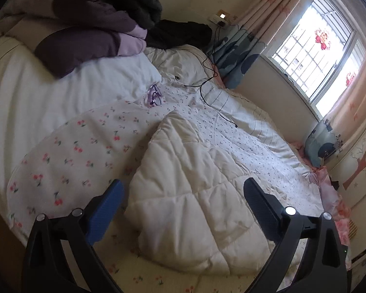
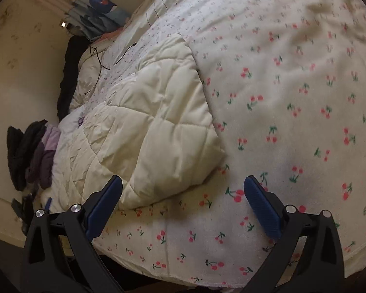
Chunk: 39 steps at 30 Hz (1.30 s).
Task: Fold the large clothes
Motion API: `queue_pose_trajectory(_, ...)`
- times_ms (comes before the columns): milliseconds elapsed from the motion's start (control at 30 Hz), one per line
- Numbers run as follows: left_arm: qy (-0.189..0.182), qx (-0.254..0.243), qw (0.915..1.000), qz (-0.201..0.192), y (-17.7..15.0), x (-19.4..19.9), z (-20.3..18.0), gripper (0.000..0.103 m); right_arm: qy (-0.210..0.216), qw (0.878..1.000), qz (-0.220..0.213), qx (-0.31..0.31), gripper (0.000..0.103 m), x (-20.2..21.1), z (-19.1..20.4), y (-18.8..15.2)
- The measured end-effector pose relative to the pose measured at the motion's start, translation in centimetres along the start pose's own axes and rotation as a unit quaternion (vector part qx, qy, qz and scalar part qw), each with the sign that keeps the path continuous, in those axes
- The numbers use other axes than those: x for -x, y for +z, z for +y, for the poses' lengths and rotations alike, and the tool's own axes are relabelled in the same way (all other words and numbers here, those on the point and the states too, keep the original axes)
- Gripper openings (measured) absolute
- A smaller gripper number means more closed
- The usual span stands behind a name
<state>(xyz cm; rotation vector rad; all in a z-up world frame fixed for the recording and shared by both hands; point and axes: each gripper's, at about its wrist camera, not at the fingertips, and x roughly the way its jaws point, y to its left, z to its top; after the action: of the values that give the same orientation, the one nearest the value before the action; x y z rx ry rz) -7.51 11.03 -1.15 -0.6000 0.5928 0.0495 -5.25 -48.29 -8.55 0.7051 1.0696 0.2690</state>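
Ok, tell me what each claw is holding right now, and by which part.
Nothing is held. The left claw is open above the cream quilt, and the right claw is open over the cherry-print sheet by the quilt's corner.

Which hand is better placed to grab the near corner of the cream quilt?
Probably the right. The right tongs are open with the cream quilted comforter's corner just ahead between them. The left tongs, also open, face its broad middle.
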Motion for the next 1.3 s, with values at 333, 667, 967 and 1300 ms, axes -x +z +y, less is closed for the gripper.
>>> queue_pose_trajectory(333, -0.071, 0.097, 0.984, 0.131, -6.2, -0.6, 1.6, 0.094, 0.102, 0.995, 0.009, 0.011, 0.096, -2.5, 1.1, -0.6)
queue_pose_trajectory(667, -0.084, 0.125, 0.9777, 0.146, -7.0, -5.1, -0.2, 0.094, 0.129, 0.992, -0.002, 0.007, 0.097, -3.8, 1.6, 0.8)
queue_pose_trajectory(967, -0.043, 0.109, 0.9827, 0.144, -7.7, -8.1, -1.3, 0.096, 0.127, 0.991, -0.032, 0.016, 0.096, -4.4, 1.2, 1.9)
queue_pose_trajectory(1300, -0.052, 0.138, 0.9781, 0.147, -7.5, -10.9, -0.3, 0.089, 0.099, 0.994, 0.027, 0.021, 0.082, -7.4, 2.0, 2.8)
